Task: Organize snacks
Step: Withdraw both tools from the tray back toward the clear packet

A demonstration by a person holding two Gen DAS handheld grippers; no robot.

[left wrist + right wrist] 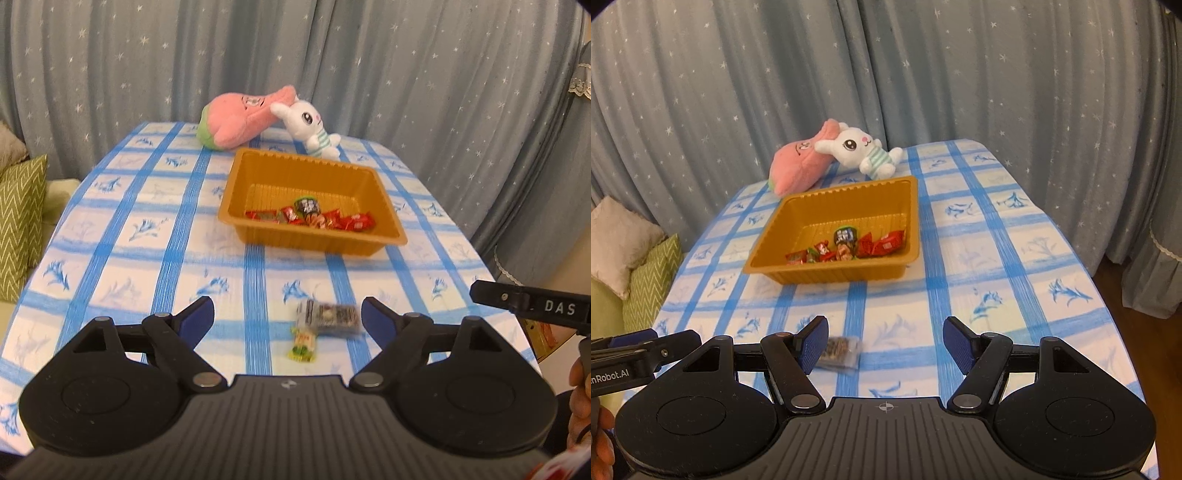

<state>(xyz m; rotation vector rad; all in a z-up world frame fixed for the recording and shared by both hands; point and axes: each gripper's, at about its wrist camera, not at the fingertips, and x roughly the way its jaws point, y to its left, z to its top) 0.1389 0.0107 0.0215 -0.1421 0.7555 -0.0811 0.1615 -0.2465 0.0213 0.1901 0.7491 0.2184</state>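
An orange plastic tray (236, 184) (775, 225) sits mid-table and holds several red-wrapped snacks (354, 222) (882, 243) and a dark round one (306, 205) (845, 236). A clear-wrapped dark snack (328, 318) (839, 352) lies on the cloth near the front edge, blurred. A small green-yellow candy (303, 343) lies just in front of it. My left gripper (288, 317) is open, its fingers either side of the clear snack, above the table. My right gripper (884, 343) is open and empty, the clear snack beside its left finger (812, 343).
A blue-checked tablecloth (147, 229) (997, 258) covers the table. A pink plush (240, 118) (798, 162) and a white bunny plush (310, 125) (860, 151) lie behind the tray. Starry curtains hang behind. Green cushions (18, 221) (650, 280) sit at the left.
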